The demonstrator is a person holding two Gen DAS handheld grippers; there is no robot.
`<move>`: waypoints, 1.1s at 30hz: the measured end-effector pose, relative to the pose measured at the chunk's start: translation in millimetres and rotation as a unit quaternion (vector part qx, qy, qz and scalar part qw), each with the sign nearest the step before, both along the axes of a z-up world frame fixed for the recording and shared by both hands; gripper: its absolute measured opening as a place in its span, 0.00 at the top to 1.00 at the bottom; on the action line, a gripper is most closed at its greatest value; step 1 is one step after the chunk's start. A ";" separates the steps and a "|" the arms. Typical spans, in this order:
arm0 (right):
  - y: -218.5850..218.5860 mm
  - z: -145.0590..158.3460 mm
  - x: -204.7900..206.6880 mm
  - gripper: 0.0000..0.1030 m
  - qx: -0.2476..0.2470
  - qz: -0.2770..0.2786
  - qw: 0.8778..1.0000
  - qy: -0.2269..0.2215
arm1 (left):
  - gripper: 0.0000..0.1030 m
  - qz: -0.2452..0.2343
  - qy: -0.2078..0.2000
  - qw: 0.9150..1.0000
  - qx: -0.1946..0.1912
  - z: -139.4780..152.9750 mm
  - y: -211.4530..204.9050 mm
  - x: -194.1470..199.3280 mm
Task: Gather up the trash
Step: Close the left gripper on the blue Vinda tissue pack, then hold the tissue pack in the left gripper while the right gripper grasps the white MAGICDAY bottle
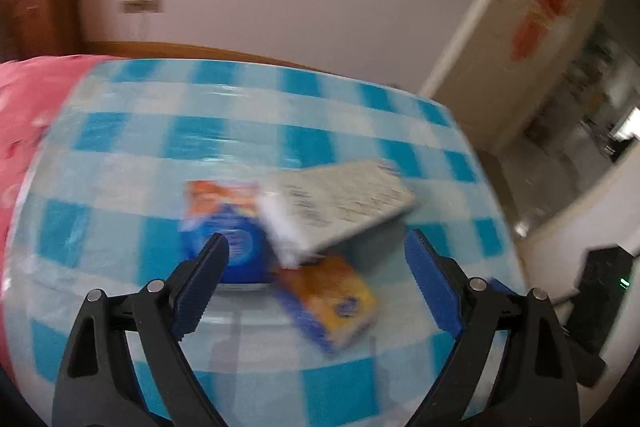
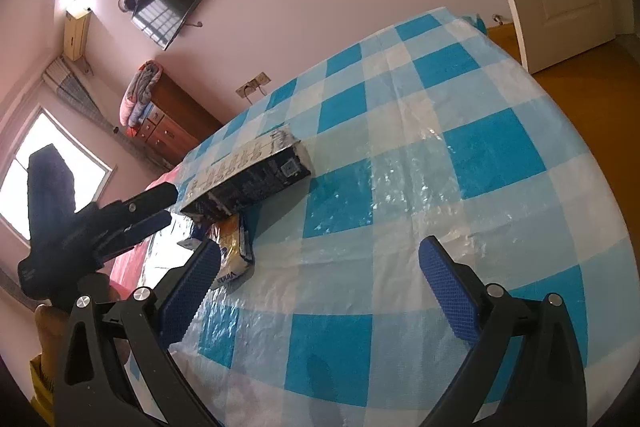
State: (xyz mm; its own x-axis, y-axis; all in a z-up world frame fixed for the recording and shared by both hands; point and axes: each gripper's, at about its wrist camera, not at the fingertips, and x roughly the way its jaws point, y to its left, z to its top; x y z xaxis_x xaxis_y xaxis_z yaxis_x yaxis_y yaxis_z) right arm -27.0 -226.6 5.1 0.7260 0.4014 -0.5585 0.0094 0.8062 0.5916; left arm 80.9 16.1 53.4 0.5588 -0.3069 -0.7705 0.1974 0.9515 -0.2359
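**Operator:** State the tool condition and where the trash lies.

**Instructor:** The left gripper has its jaws spread wide with nothing between them. The right gripper is likewise released and empty. The trash forms one cluster on the checked tablecloth, toward the tabletop edge next to the pink bedding. It consists of a flat printed box, a yellow tissue pack and a blue-and-orange packet. The box rests tilted, one end propped on the other two items.

**Operator:** Which item goes first?

**Instructor:** My judgement: the yellow tissue pack, since it lies nearest the left gripper and almost centred between its jaws. Its far end, however, appears tucked under the box.

**Operator:** Recommended approach?

**Instructor:** Lower the left gripper until the pads straddle the narrow sides of the pack. Close on the free end, not the covered one. Draw the pack out toward the near tabletop edge before lifting; otherwise the box will probably tip or slide. Keep the right gripper clear, or use it to steady the box.
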 end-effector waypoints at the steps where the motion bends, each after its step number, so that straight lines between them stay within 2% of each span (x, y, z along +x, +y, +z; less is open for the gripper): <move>1: 1.9 0.7 -0.1 0.05 -0.001 0.004 1.000 -0.001 | 0.13 0.014 0.002 1.000 0.015 -3.6 4.2 0.9; 3: 7.2 1.9 0.2 0.05 -0.005 0.016 1.000 -0.001 | 0.13 0.035 0.005 0.998 0.042 -10.4 11.6 3.5; 6: 14.8 2.1 0.8 0.05 -0.013 0.030 0.999 -0.001 | 0.13 0.049 0.008 0.997 0.057 -18.0 17.9 7.6; 10: 24.0 2.3 0.2 0.05 -0.024 0.042 0.999 0.002 | 0.13 0.030 0.012 0.996 0.080 -25.1 16.4 9.4; 17: 33.2 -0.4 1.2 0.05 -0.028 0.059 0.998 0.005 | 0.13 0.031 0.012 0.997 0.077 -30.5 15.9 17.0; 19: 37.4 0.6 0.4 0.05 -0.030 0.066 0.997 0.003 | 0.19 0.029 0.020 0.997 0.066 -31.4 16.7 21.6; 21: 41.4 1.8 0.0 0.05 -0.035 0.072 0.997 0.001 | 0.39 0.026 0.033 0.997 0.068 -36.3 16.0 26.0; 23: 45.6 2.2 0.1 0.05 -0.041 0.077 0.996 0.000 | 0.46 0.027 0.032 0.996 0.074 -37.8 16.0 25.9; 28: 56.0 3.9 -2.3 0.05 -0.044 0.093 0.995 -0.004 | 0.49 0.033 0.033 0.997 0.063 -36.4 22.6 20.5; 33: 77.6 6.2 -6.2 0.05 -0.047 0.135 0.990 -0.017 | 0.49 0.050 0.022 0.998 0.042 -29.0 39.4 9.7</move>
